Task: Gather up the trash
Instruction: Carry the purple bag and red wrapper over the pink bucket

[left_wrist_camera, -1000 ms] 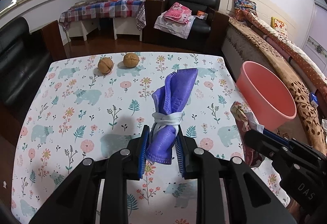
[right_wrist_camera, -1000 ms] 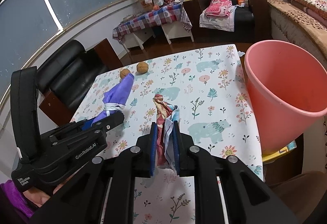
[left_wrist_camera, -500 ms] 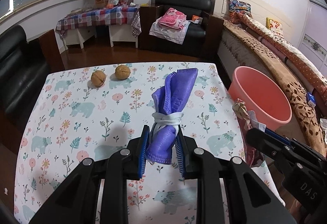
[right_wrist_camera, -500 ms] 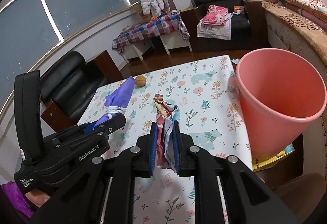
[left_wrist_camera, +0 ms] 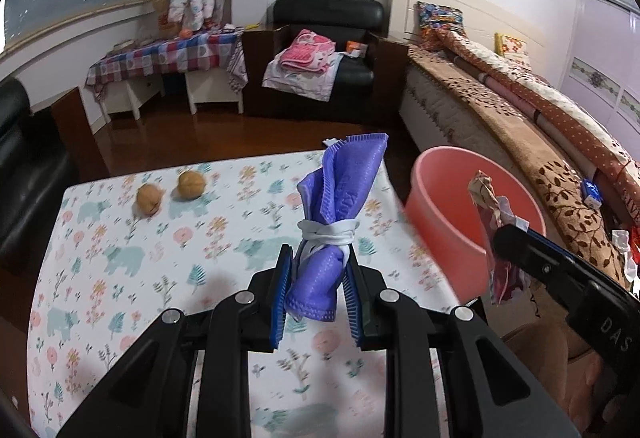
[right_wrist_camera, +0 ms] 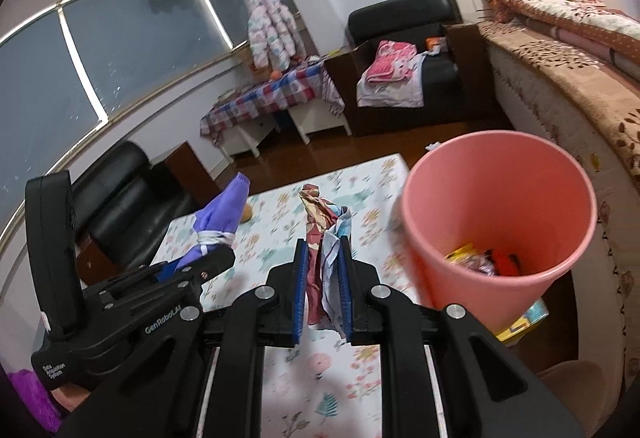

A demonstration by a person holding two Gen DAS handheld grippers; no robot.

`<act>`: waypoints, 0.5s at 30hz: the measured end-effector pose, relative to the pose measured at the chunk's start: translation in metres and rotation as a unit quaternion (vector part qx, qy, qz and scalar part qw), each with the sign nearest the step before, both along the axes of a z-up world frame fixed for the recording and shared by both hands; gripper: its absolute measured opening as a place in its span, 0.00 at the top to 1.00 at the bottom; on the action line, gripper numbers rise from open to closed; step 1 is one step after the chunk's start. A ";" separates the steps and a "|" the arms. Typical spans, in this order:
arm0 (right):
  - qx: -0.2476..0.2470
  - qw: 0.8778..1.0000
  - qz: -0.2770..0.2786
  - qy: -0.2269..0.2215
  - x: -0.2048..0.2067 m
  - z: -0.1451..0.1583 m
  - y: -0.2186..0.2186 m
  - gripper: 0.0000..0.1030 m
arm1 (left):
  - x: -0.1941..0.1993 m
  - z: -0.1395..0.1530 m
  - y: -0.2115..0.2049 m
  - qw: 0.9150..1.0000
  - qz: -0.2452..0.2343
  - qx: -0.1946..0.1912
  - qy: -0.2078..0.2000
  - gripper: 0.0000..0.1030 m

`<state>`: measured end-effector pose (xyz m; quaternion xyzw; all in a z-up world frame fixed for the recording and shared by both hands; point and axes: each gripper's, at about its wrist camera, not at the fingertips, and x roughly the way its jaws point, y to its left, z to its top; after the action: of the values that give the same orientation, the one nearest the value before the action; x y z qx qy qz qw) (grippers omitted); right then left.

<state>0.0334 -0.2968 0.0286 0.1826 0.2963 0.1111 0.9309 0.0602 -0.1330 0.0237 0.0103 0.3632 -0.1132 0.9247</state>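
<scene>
Purple folded mask [left_wrist_camera: 334,226], bound with its white strap, stood upright between the blue pads of the left gripper [left_wrist_camera: 318,300], which was clamped on its lower half, above the floral table [left_wrist_camera: 120,278]. Right gripper [right_wrist_camera: 323,288] was clenched on a crumpled wrapper [right_wrist_camera: 322,238], also held upright, just left of the pink bin [right_wrist_camera: 496,222]. Bin stood beside the table's right edge and held yellow and red scraps at the bottom. Two walnuts [left_wrist_camera: 170,191] lay near the table's far edge, well apart from both grippers.
</scene>
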 end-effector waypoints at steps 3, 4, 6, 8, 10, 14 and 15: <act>0.000 1.000 -0.016 -0.006 0.001 0.003 -0.013 0.86 | 0.004 0.004 -0.015 1.000 -0.014 0.002 -0.006 0.77; -0.001 1.000 -0.020 -0.007 0.002 0.003 -0.016 0.86 | 0.005 0.005 -0.019 1.000 -0.017 0.002 -0.007 0.77; -0.004 0.999 -0.031 -0.012 0.003 0.006 -0.025 0.86 | 0.009 0.008 -0.029 1.000 -0.026 0.002 -0.011 0.77; -0.007 0.999 -0.042 -0.016 0.003 0.008 -0.033 0.86 | 0.011 0.010 -0.040 0.999 -0.034 0.002 -0.015 0.77; -0.008 0.999 -0.047 -0.018 0.003 0.009 -0.037 0.86 | 0.015 0.012 -0.053 0.999 -0.046 0.000 -0.018 0.77; -0.008 0.998 -0.067 -0.022 0.004 0.009 -0.054 0.86 | 0.020 0.012 -0.073 0.998 -0.065 -0.005 -0.021 0.77; -0.008 0.997 -0.073 -0.022 0.004 0.009 -0.059 0.86 | 0.022 0.012 -0.079 0.997 -0.071 -0.007 -0.021 0.77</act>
<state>0.0376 -0.3562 0.0375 0.1940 0.2623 0.0449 0.9442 0.0821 -0.2115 0.0353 0.0317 0.3414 -0.1813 0.9217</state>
